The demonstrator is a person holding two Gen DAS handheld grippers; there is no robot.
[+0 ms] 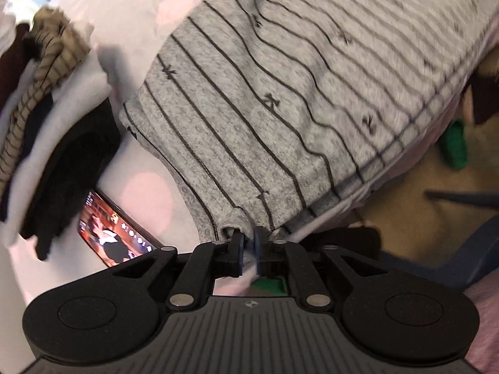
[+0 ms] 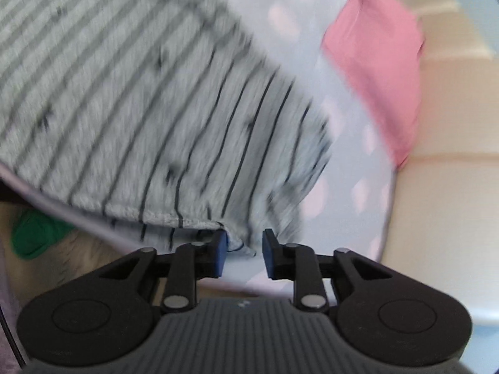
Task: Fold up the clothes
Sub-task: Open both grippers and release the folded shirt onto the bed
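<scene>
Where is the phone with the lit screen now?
In the left wrist view, the phone with the lit screen lies lower left, between the stack of folded clothes and the grey striped garment.

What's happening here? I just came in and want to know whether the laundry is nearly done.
A person is folding a grey striped garment on a dotted sheet, with tongs in each hand. The left tongs and the right tongs sit at its near corners, jaws parted, pressing on nothing. A stack of folded clothes lies to the left beside a lit phone; a pink cloth lies to the right.
</scene>
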